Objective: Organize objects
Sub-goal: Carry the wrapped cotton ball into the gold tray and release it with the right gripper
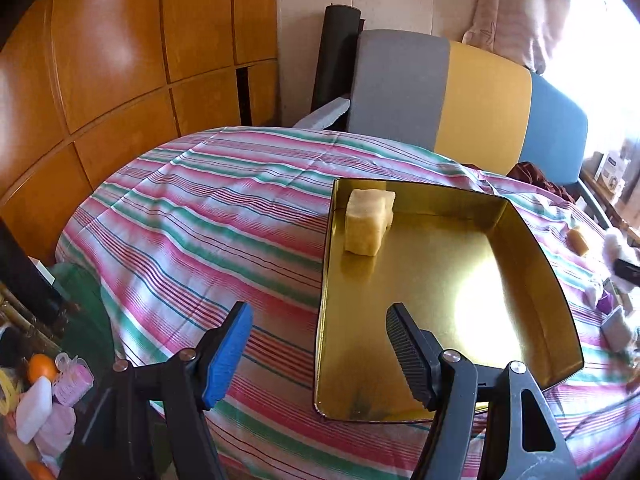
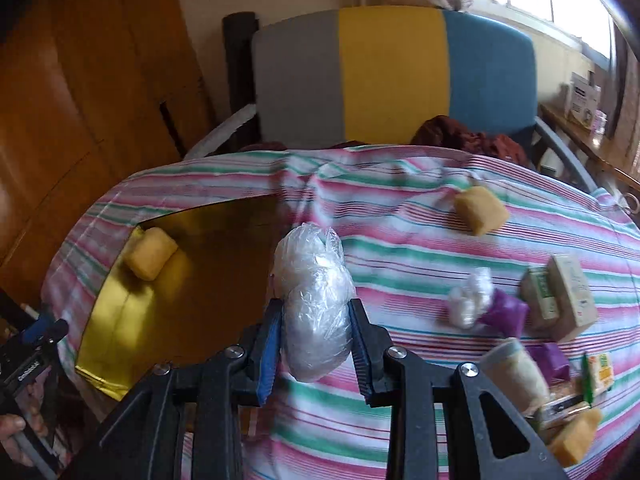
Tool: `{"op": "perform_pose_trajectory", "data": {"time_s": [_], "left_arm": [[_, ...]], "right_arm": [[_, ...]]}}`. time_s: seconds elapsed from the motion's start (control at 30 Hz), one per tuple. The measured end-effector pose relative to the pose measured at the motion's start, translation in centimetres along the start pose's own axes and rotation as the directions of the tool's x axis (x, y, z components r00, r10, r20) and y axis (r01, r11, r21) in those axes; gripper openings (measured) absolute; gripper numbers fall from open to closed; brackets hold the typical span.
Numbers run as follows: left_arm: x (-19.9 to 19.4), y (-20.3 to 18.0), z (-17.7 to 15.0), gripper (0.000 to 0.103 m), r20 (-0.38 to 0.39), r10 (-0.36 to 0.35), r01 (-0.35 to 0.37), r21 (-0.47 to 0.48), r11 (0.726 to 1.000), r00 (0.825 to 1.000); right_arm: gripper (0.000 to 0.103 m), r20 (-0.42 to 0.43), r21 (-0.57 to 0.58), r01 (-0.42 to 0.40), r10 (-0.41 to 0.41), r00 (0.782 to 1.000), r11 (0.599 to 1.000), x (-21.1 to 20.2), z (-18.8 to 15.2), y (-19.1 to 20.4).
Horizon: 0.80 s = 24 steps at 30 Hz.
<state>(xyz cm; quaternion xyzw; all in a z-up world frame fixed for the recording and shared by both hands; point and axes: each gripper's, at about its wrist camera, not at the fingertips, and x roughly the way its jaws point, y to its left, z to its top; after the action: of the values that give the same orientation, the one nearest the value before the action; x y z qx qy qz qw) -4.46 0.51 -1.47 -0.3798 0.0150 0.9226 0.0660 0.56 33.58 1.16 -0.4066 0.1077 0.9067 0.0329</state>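
- A striped pink, green and white cloth (image 1: 208, 216) is covering the table.
- A chair back (image 2: 394, 74) in grey, yellow and blue panels is standing behind the table.
- Orange wooden cabinet doors (image 1: 120, 60) are filling the left wall.
- A dark red cloth (image 2: 468, 134) is lying bunched on the chair seat.
- A pale curtain (image 1: 520, 12) is hanging beside the bright window.
- An orange ball (image 1: 42, 367) and pink plastic items are sitting low on the left.

Most of the gold tray's floor (image 1: 460, 280) is left bare; only its far-left corner is occupied by a yellow block (image 1: 368, 222).
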Motion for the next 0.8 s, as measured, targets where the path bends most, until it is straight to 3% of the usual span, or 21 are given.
{"op": "perform_pose_trajectory", "data": {"time_s": [0.13, 0.27, 0.67, 0.8], "left_arm": [[0.2, 0.7, -0.1, 0.07, -0.008, -0.001, 0.001, -0.019, 1.0, 1.0], [0.4, 1.9, -0.4, 0.07, -0.015, 0.009, -0.01, -0.04, 0.999, 1.0], [0.6, 3.8, -1.1, 0.07, -0.029, 0.017, -0.019, -0.08, 0.997, 0.999], [0.4, 4.9, -1.2, 0.076, -0.023, 0.024, -0.027, -0.119, 0.993, 0.999]], "right_arm": [[0.031, -0.072, -0.05, -0.136, 0.132, 0.989, 0.989, 2.4, 0.1, 5.9], [0.031, -0.13, -0.082, -0.215, 0.204, 0.97, 0.973, 4.3, -0.1, 10.5], [0.031, -0.235, -0.026, -0.271, 0.257, 0.937, 0.962, 8.5, -1.1, 15.1], [0.031, -0.26, -0.007, -0.273, 0.262, 0.929, 0.962, 9.8, -0.9, 16.4]]}}
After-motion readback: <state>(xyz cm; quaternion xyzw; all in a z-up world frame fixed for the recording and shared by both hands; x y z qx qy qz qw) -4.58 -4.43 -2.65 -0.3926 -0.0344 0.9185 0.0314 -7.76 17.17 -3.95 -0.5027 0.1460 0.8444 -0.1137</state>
